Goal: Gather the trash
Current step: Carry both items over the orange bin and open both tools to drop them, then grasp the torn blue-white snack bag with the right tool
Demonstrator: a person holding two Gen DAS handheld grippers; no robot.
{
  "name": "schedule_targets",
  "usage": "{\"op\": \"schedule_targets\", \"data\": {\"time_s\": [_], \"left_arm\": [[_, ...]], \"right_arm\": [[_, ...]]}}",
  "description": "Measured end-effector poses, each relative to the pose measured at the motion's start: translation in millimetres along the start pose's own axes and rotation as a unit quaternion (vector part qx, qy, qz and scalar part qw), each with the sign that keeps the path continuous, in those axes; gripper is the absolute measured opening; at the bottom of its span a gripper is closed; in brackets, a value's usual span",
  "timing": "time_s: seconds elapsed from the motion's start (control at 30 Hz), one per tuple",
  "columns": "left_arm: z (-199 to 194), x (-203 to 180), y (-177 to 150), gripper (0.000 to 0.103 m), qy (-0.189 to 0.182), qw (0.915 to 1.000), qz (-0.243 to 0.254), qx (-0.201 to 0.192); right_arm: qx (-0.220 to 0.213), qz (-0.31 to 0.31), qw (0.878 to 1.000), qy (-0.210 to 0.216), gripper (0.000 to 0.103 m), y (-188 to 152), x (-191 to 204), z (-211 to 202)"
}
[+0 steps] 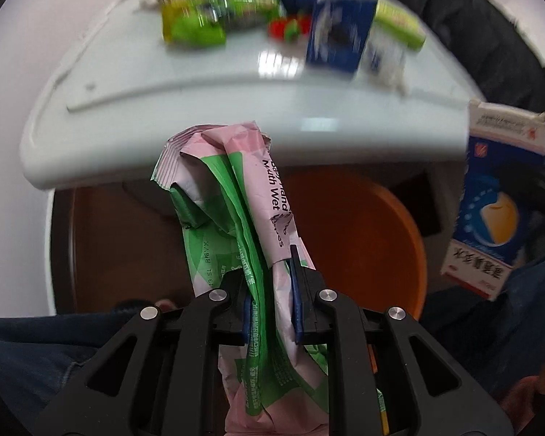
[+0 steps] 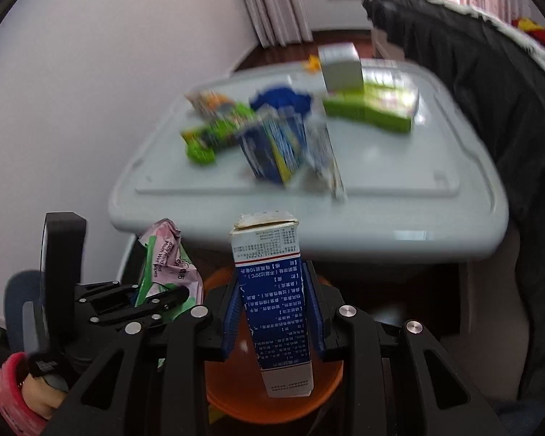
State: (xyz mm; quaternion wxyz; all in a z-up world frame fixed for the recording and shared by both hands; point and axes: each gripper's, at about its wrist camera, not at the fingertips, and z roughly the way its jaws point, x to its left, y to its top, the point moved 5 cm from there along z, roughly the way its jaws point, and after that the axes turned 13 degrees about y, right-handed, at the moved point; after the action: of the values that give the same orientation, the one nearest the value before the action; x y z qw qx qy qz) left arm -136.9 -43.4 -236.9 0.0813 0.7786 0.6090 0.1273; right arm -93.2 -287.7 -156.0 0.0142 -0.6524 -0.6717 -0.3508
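Both loaded: L gripper (image 1: 270, 301) clamps wipes pack (image 1: 236, 196), R gripper (image 2: 276, 312) clamps carton (image 2: 272, 290).

Black linkage grippers (image 1: 272, 312), silver screws, blue-padded jaws; pink sleeve cuff (image 2: 12, 392).

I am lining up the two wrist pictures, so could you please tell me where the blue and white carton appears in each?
Left wrist: the blue and white carton is at the far right edge, upside down, beyond the table.
Right wrist: it is bottom centre, clamped in the right gripper.
Shared landmark: the orange bin below the white table.
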Motion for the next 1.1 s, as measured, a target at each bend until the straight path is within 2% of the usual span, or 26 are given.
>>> {"op": "schedule_targets", "data": {"time_s": [0.1, 0.27, 0.3, 0.33, 0.37, 0.43, 0.57, 0.73, 1.1], "left_arm": [[18, -1, -4, 0.015, 0.0, 0.9997, -0.003, 0.026], [30, -9, -3, 0.018, 0.001, 0.9993, 0.007, 0.038], [29, -6, -5, 0.021, 0.0, 0.9994, 0.005, 0.034], [27, -5, -3, 0.031, 0.0, 0.9996, 0.004, 0.027], [25, -3, -2, 0.051, 0.0, 0.9997, 0.003, 0.023], [18, 1, 1, 0.064, 0.009, 1.0, -0.001, 0.001], [15, 1, 5, 0.07, 0.024, 0.9996, 0.006, -0.014], [16, 0, 3, 0.072, 0.033, 0.9994, 0.009, -0.011], [12, -9, 7, 0.08, 0.052, 0.9985, 0.01, -0.017]], "right_arm": [[0.025, 0.026, 0.999, -0.002, 0.031, -7, -12, 15], [0.051, 0.056, 0.997, 0.007, 0.034, -13, -23, 29], [0.052, 0.059, 0.997, 0.004, 0.042, -14, -24, 30], [0.05, 0.061, 0.997, 0.003, 0.051, -14, -24, 29], [0.046, 0.063, 0.997, 0.0, 0.06, -12, -25, 28], [0.036, 0.068, 0.997, -0.004, 0.063, -9, -28, 25], [0.025, 0.084, 0.996, -0.006, 0.067, -7, -33, 19], [0.02, 0.085, 0.996, -0.011, 0.074, -3, -34, 19], [0.012, 0.09, 0.996, -0.016, 0.076, -2, -37, 15]]}}
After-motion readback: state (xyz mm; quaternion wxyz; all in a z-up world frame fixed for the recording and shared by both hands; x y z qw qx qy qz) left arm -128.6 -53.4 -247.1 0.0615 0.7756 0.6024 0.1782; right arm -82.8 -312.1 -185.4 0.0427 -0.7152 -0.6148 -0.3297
